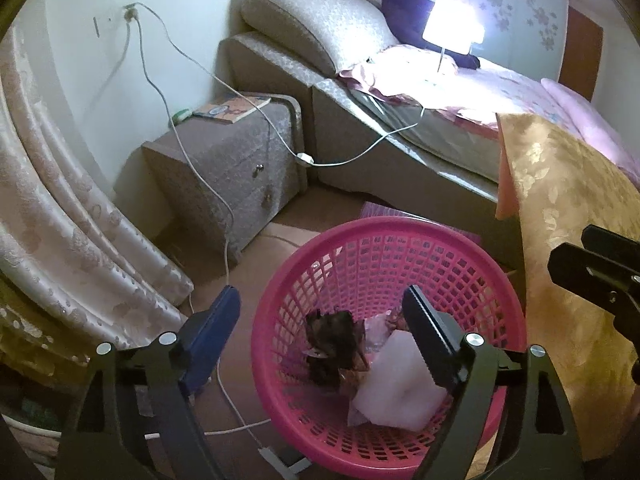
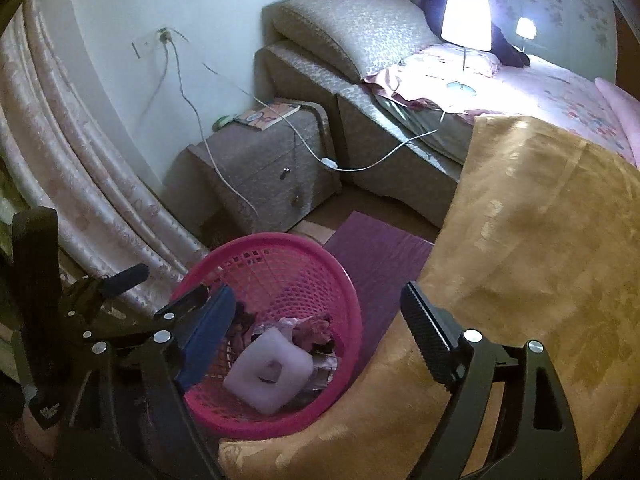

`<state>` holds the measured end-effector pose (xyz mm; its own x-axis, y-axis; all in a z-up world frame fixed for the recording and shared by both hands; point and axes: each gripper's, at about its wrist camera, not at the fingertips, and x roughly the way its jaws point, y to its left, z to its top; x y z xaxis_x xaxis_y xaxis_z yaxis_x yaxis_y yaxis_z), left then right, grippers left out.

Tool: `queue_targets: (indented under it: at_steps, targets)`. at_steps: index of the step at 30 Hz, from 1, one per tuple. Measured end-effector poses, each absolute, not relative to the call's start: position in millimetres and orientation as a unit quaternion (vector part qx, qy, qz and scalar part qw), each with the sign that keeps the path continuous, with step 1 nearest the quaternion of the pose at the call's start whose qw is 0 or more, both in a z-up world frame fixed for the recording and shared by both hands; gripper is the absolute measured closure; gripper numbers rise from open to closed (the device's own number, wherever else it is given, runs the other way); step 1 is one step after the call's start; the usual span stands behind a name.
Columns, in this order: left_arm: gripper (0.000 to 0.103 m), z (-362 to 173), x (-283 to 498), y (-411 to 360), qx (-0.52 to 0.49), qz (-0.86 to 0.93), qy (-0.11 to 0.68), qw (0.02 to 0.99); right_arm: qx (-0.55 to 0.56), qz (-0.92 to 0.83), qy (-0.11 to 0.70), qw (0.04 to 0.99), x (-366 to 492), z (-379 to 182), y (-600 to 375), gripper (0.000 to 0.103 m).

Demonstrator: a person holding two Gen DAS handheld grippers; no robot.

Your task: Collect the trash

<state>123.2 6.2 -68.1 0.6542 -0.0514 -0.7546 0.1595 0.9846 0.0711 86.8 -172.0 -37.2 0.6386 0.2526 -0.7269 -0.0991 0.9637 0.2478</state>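
basket (image 1: 280,280), one, pink, trash-filled

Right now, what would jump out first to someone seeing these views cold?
The bright pink basket on the floor beside the bed, holding a pale foam block and dark crumpled scraps. Next, the glowing lamp standing on the bed. Both pairs of fingers stand open above the basket with nothing between them.
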Motion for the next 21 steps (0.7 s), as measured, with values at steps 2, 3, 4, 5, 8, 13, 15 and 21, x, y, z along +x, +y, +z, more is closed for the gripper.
queue_targets:
  at_steps: [2, 3, 4, 5, 8, 13, 15, 21]
  targets:
    - [0.022, -67, 121, 4, 0.07, -0.06, 0.408, 0.908, 0.093, 0.091, 0.411, 0.902, 83, -37, -175, 0.02]
    - [0.021, -65, 120, 3, 0.071, -0.06, 0.404, 0.91, 0.093, 0.087, 0.41, 0.903, 81, -37, -176, 0.019]
    - [0.021, -64, 119, 3, 0.072, -0.06, 0.401, 0.911, 0.093, 0.084, 0.409, 0.904, 80, -37, -178, 0.019]
    - [0.02, -62, 118, 2, 0.073, -0.059, 0.397, 0.913, 0.093, 0.077, 0.406, 0.906, 76, -36, -181, 0.018]
    - [0.019, -57, 114, 1, 0.075, -0.056, 0.388, 0.917, 0.097, 0.067, 0.401, 0.909, 69, -36, -185, 0.016]
    - [0.017, -47, 106, -2, 0.089, -0.052, 0.365, 0.925, 0.093, 0.068, 0.394, 0.912, 53, -36, -182, 0.015]
    - [0.015, -43, 102, -5, 0.097, -0.05, 0.354, 0.929, 0.09, 0.072, 0.393, 0.913, 46, -36, -178, 0.014]
    - [0.015, -35, 95, -10, 0.101, -0.048, 0.345, 0.932, 0.079, 0.076, 0.383, 0.917, 30, -29, -176, 0.012]
